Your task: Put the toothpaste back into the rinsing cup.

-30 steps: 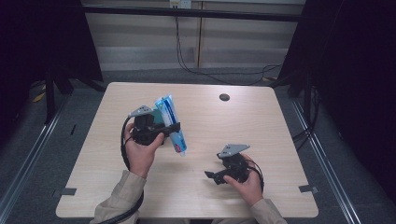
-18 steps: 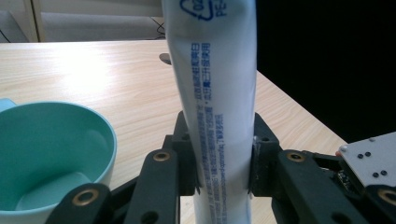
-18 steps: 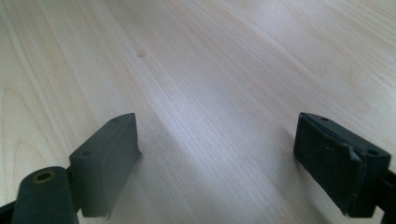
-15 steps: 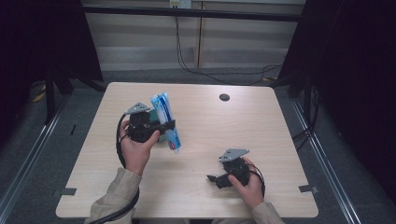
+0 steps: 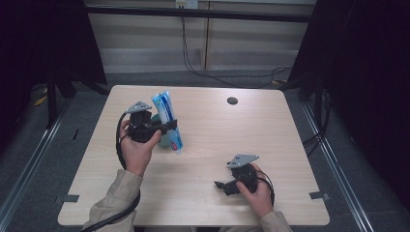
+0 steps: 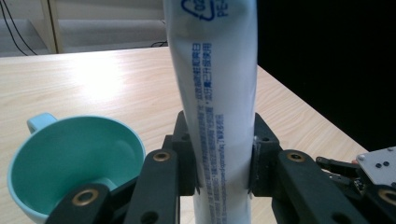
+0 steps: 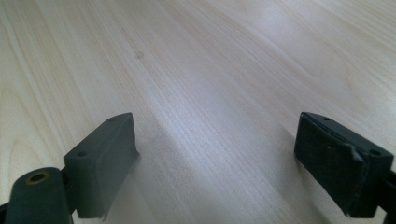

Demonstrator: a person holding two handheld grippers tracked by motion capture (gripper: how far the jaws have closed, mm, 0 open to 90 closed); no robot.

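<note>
A blue and white toothpaste tube [image 5: 167, 118] [image 6: 217, 93] is held nearly upright above the left half of the table, its cap end pointing down. My left gripper [image 5: 167, 128] [image 6: 219, 154] is shut on the tube's middle. A teal mug [image 5: 162, 135] [image 6: 70, 158] stands on the table just behind the tube, mostly hidden by it in the high view. Down by the front right, my right gripper [image 5: 223, 186] [image 7: 229, 158] rests low over bare wood, open, nothing between its jaws.
The wooden table [image 5: 270, 130] has a small dark round grommet [image 5: 232, 100] near its far edge. Dark floor and metal frame rails surround the table. The other gripper's grey plate [image 6: 378, 161] shows at the lower right of the left gripper view.
My left gripper has carried the tube a little to the left and stood it more upright by the mug. The right gripper has shifted slightly toward the table's front edge.
</note>
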